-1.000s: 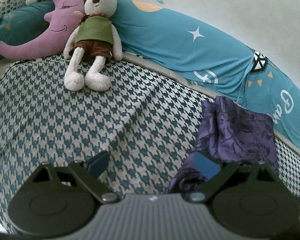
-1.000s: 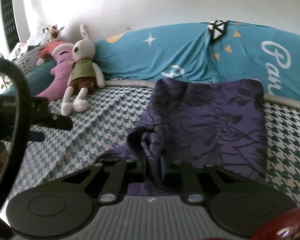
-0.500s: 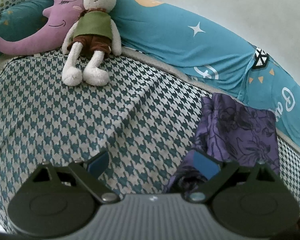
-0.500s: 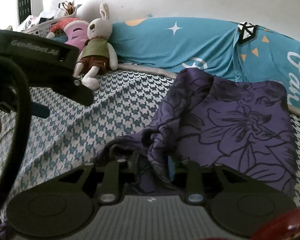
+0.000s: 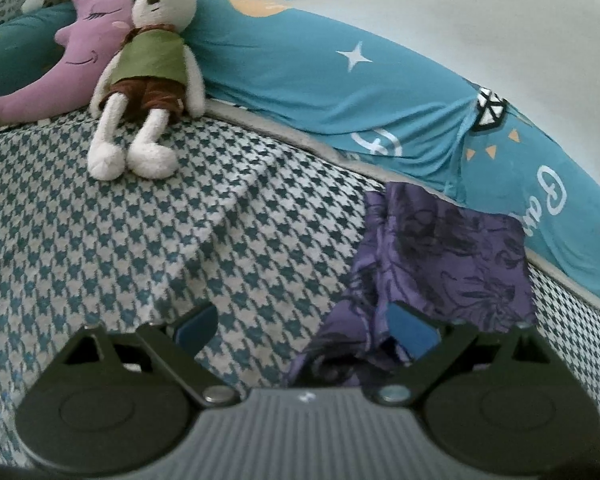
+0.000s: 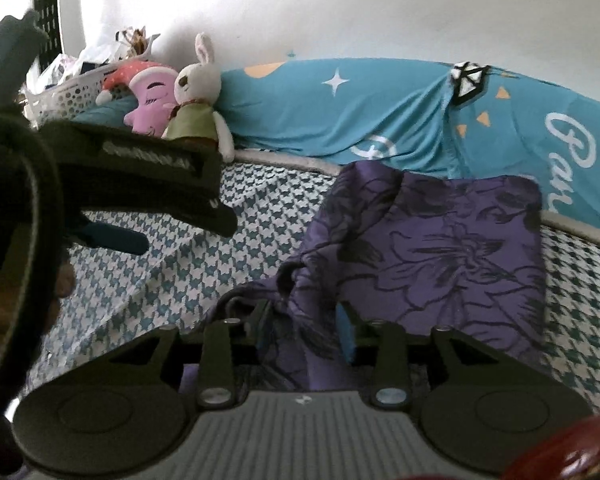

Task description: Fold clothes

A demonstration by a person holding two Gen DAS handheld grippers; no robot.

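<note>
A purple garment with a dark flower print (image 6: 440, 248) lies partly spread on the houndstooth bed cover (image 6: 228, 264), its far edge near the teal bedding. My right gripper (image 6: 304, 330) has its jaws parted, and a raised fold of the garment stands loosely between the blue pads (image 6: 346, 330). My left gripper (image 5: 304, 324) is open over the bed cover, with nothing between its fingers. Its right finger sits against the purple garment (image 5: 452, 256) at the near left edge. In the right wrist view the left gripper (image 6: 180, 228) fills the left side.
A rabbit plush (image 5: 148, 72) and a pink moon pillow (image 5: 60, 68) lean at the back left by a white basket (image 6: 76, 92). Rolled teal bedding (image 5: 340, 92) runs along the wall. A hand shows at the left edge of the right wrist view.
My right gripper's fingers have spread apart from a tight pinch on the garment fold. Both grippers have shifted forward and left, and the left gripper now looms larger in the right wrist view.
</note>
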